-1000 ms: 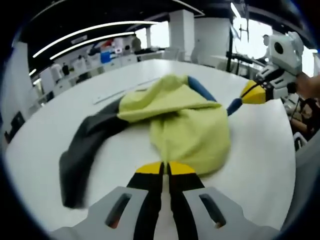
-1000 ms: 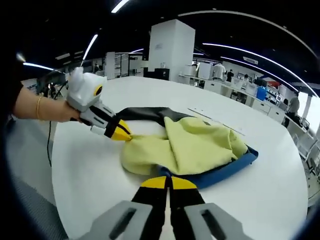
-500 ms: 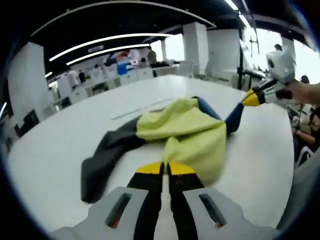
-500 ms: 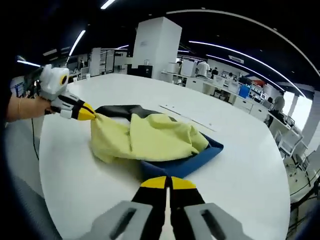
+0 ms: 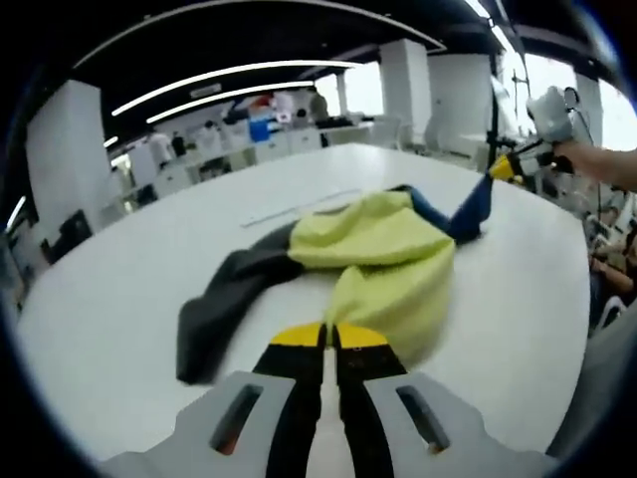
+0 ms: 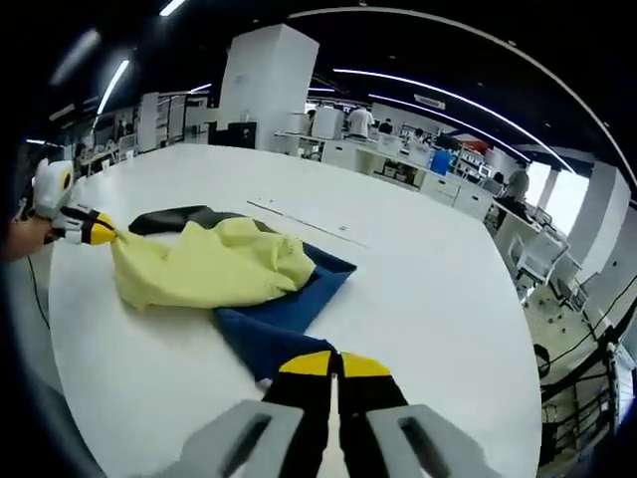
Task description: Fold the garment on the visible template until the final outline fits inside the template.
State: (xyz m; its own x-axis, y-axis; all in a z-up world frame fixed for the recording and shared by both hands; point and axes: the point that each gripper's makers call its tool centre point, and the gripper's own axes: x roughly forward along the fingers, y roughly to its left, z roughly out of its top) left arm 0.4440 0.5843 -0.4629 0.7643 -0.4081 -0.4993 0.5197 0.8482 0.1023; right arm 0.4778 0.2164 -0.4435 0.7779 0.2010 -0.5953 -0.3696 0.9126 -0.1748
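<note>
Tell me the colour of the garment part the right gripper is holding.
Dark blue, clearest in the right gripper view.

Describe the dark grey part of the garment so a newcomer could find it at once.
On the big white table lies a garment stretched between two grippers. Its dark grey sleeve trails from the yellow middle, on the side away from the blue panel. No gripper holds it, and it is the darkest patch on the table.
</note>
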